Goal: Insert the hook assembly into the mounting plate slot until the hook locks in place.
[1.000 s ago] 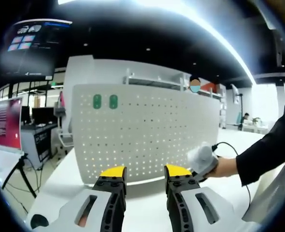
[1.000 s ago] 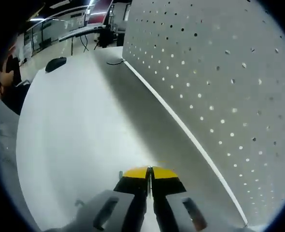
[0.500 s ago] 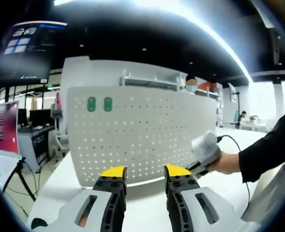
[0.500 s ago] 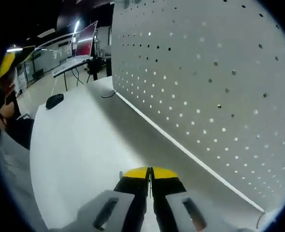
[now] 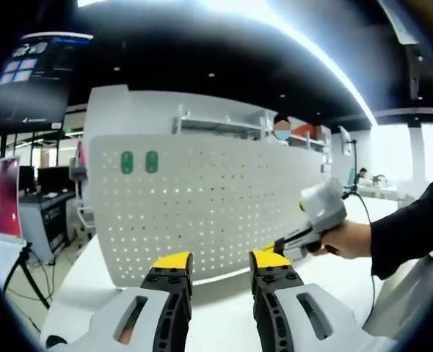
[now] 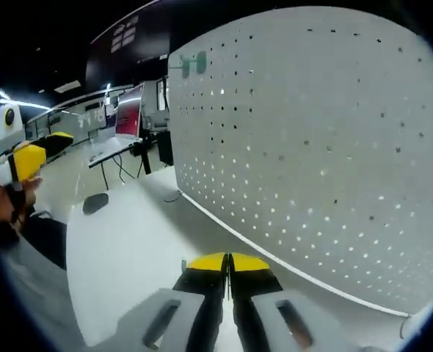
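A white pegboard mounting plate (image 5: 202, 213) stands upright on the white table, with two green hook pieces (image 5: 139, 162) fixed near its top left corner. My left gripper (image 5: 218, 261) hovers in front of the board's lower edge, its yellow-tipped jaws open and nothing between them. A hand holds my right gripper (image 5: 284, 247) in the air at the board's right end. In the right gripper view, the right gripper (image 6: 227, 262) is shut with its tips pressed together, close to the pegboard (image 6: 319, 154). The green hooks (image 6: 193, 64) sit high on the board there.
The white table (image 6: 128, 249) runs along the board's foot. A dark rounded object (image 6: 95, 203) and a cable (image 6: 174, 196) lie on it near the board's far end. The left gripper (image 6: 26, 160) shows at the left edge. Monitors and desks stand behind.
The hand has raised my right gripper from the table to mid-board height, and its view has tilted up to take in the green hooks. The left view has panned slightly.
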`<state>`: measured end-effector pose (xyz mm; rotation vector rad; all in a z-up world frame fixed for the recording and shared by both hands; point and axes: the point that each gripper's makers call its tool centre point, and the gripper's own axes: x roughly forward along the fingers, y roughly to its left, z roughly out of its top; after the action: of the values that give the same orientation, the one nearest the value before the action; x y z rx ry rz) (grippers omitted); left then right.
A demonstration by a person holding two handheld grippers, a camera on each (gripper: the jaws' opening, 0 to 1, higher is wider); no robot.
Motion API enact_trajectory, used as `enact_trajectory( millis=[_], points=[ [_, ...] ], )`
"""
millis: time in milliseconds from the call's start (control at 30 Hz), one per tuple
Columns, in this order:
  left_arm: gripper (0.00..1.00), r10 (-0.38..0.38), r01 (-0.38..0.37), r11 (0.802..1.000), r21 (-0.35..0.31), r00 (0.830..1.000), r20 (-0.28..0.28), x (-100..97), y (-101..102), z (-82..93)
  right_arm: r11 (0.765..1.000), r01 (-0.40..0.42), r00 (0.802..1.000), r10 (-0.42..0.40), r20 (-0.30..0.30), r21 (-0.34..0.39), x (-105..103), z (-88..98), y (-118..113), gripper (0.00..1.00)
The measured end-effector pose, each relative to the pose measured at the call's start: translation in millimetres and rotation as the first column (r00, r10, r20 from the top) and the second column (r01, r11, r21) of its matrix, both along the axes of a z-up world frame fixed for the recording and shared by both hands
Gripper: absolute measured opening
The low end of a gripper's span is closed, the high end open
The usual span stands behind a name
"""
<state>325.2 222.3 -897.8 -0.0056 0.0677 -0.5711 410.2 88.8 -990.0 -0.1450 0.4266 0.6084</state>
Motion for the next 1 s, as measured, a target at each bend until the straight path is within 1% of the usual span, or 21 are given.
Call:
enact_trajectory(
  millis=[167,300,333,467,500,533,633,700,800,1000],
  points=[
    [0.31,-0.019,0.019,1.0,-0.003,1.0,-0.001,-2.0,-6.6,3.6,0.999,-0.001,0.998,-0.002,0.057,0.05,-8.4,27.7,4.4,0.0],
    [0.31,-0.037,0.037,0.999,-0.015,0.999,-0.005,-4.3,-13.3,6.6,0.995,-0.008,0.995,-0.003,0.104,0.104,-15.8,51.3,8.4,0.0],
    [0.31,-0.04,0.04,0.999,-0.019,0.999,-0.005,-4.8,-14.8,7.6,0.994,-0.009,0.994,-0.003,0.109,0.11,-16.8,53.8,9.0,0.0],
    [0.31,-0.054,0.054,0.998,-0.032,0.999,0.001,-6.8,-21.3,13.8,0.982,-0.035,0.989,0.007,0.15,0.185,-26.9,77.6,17.6,0.0],
    [0.31,-0.058,0.058,0.998,-0.036,0.998,0.002,-7.2,-23.4,15.7,0.975,-0.05,0.986,0.014,0.163,0.218,-30.7,85.6,22.2,0.0],
    [0.3,-0.061,0.061,0.997,-0.038,0.998,0.004,-7.4,-24.6,16.8,0.972,-0.054,0.986,0.015,0.169,0.23,-33.1,89.7,24.0,0.0],
    [0.3,-0.07,0.071,0.996,-0.048,0.997,0.008,-8.7,-29.3,20.9,0.952,-0.086,0.98,0.028,0.195,0.293,-43.8,106.5,33.7,0.0],
    [0.29,-0.076,0.076,0.996,-0.054,0.997,0.008,-8.9,-31.6,22.2,0.944,-0.105,0.978,0.041,0.205,0.312,-49.3,112.7,39.4,0.0],
    [0.27,-0.085,0.085,0.994,-0.069,0.996,0.007,-10.3,-35.1,24.7,0.937,-0.137,0.973,0.067,0.221,0.32,-58.3,118.8,49.1,0.0],
    [0.21,-0.109,0.109,0.99,-0.09,0.994,0.0,-13.2,-40.4,27.0,0.93,-0.172,0.966,0.095,0.239,0.325,-68.4,124.0,59.9,0.0]
  ],
)
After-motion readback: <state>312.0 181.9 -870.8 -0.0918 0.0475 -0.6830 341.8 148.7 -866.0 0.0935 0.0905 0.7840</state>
